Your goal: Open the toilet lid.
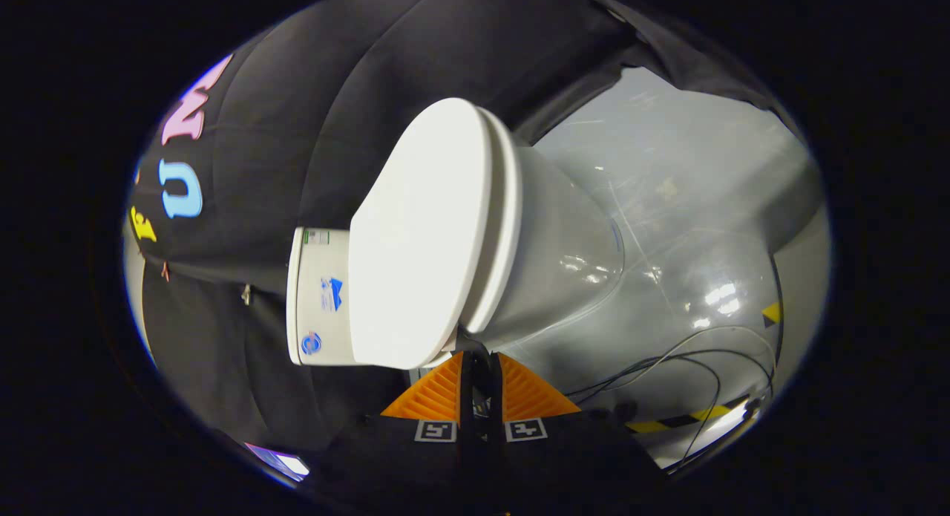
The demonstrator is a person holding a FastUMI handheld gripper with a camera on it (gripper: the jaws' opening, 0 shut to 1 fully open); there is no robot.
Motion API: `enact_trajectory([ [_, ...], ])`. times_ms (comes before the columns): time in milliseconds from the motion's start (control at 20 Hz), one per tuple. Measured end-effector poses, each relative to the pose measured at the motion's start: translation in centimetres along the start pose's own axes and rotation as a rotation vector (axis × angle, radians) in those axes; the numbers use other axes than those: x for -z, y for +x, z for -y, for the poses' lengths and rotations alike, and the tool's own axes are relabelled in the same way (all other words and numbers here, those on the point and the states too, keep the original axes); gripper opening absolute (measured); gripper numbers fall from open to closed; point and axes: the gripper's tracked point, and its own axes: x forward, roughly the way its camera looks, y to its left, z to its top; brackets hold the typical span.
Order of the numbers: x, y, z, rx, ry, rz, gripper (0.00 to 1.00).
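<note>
The claw [479, 360] is seen with its two orange ribbed fingers [434, 397] drawn close together, only a narrow dark slit being left between them. The fingertips are brought up to the edge of the toilet lid [415, 234], at the seam where the lid meets the seat [499, 226]; whether anything is actually pinched between the tips cannot be told, as the contact is hidden in shadow. The whole scene is viewed rolled onto its side.

Just ahead of the fingers, the white lid is seen lying flat against the seat, closed. Beyond the seat, the glossy white bowl [568, 256] is found to the right of the claw's line. To the left of the lid, the cistern [319, 301] is seen, with small stickers on it.

Farther right, a shiny grey floor [668, 189] is shown, crossed by thin black cables [690, 360] and a strip of yellow-and-black tape [686, 418]. Behind everything, black cloth [356, 78] is hung.
</note>
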Motion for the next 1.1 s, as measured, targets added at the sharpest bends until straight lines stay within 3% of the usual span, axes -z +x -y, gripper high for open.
enact_trajectory([
  [150, -0.4, -0.7, -0.9, 0.011, -0.039, 0.006, 0.09],
  [500, -0.7, -3.9, -5.9, 0.056, -0.336, 0.043, 0.09],
  [700, -0.9, -5.1, -8.6, 0.137, -0.547, 0.095, 0.09],
  [1100, -0.6, -7.5, -16.3, 0.226, -0.744, 0.157, 0.09],
])
